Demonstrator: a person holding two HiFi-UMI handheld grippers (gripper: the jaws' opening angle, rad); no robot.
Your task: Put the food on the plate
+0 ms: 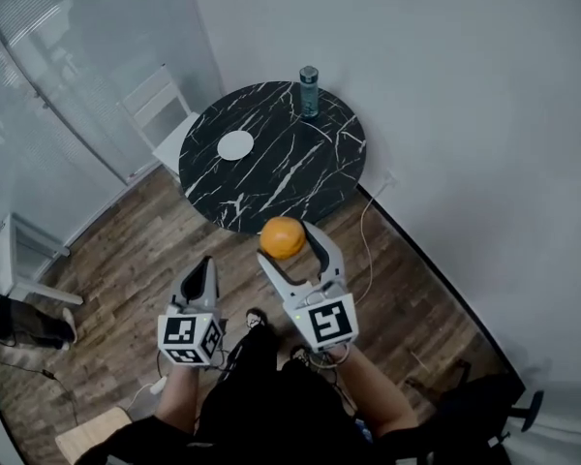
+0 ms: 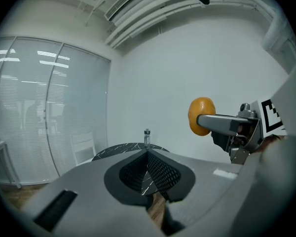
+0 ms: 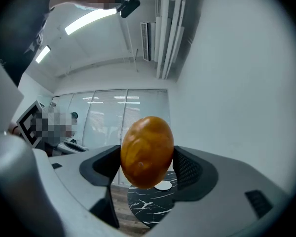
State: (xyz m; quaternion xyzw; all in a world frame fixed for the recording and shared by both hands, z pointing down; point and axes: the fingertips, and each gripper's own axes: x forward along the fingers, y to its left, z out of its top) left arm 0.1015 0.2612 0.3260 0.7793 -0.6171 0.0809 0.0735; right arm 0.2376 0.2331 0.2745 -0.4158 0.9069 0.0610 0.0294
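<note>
An orange, bun-like piece of food [image 1: 283, 237] is clamped in my right gripper [image 1: 287, 240], held in the air over the wooden floor just short of the round black marble table [image 1: 300, 177]. The right gripper view shows the food [image 3: 147, 151] filling the gap between both pads. A small white plate [image 1: 236, 145] lies on the table's left part, also visible as the plate [image 3: 163, 185] beneath the food. My left gripper [image 1: 205, 271] hangs lower left, jaws closed together and empty [image 2: 147, 154]. From it the food [image 2: 201, 115] shows at the right.
A teal bottle [image 1: 309, 90] stands at the table's far edge, near the white wall. A white chair [image 1: 160, 114] sits behind the table to the left, next to glass partitions. A cable [image 1: 366, 231] runs over the floor right of the table.
</note>
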